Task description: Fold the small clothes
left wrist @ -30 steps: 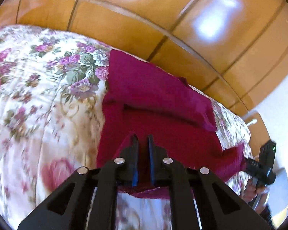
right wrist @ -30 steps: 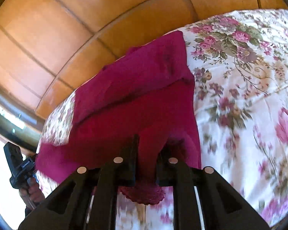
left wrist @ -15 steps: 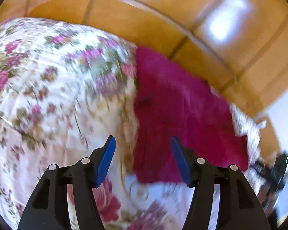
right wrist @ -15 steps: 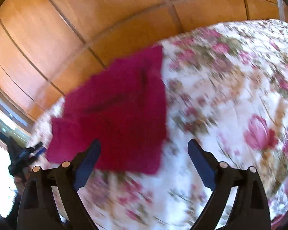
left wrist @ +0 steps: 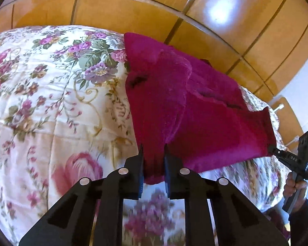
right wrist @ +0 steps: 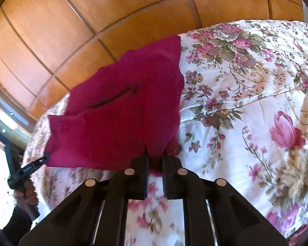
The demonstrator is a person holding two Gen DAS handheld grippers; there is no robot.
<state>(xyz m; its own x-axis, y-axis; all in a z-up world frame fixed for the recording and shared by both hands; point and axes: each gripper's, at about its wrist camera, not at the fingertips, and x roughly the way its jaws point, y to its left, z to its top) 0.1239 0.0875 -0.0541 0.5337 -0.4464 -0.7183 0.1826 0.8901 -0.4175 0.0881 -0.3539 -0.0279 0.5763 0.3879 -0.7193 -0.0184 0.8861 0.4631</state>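
Note:
A magenta knitted garment (left wrist: 195, 110) lies partly folded on the floral bedspread (left wrist: 51, 94), near the far edge of the bed. My left gripper (left wrist: 153, 150) is shut on its near left corner and lifts the cloth. My right gripper (right wrist: 155, 151) is shut on the near right corner of the same garment (right wrist: 121, 119). Each gripper shows in the other's view: the right one (left wrist: 277, 151) at the garment's right corner, the left one (right wrist: 42, 160) at its left corner. The near hem hangs stretched between the two.
A wooden panelled headboard or wardrobe (left wrist: 154, 8) rises right behind the bed. The floral bedspread (right wrist: 256, 102) spreads wide to the right in the right wrist view. A small wooden stand (left wrist: 285, 119) sits beyond the bed's right end.
Half a second ago both grippers were open above the cloth. Now both are shut on the garment's near corners and have raised the near hem off the bed.

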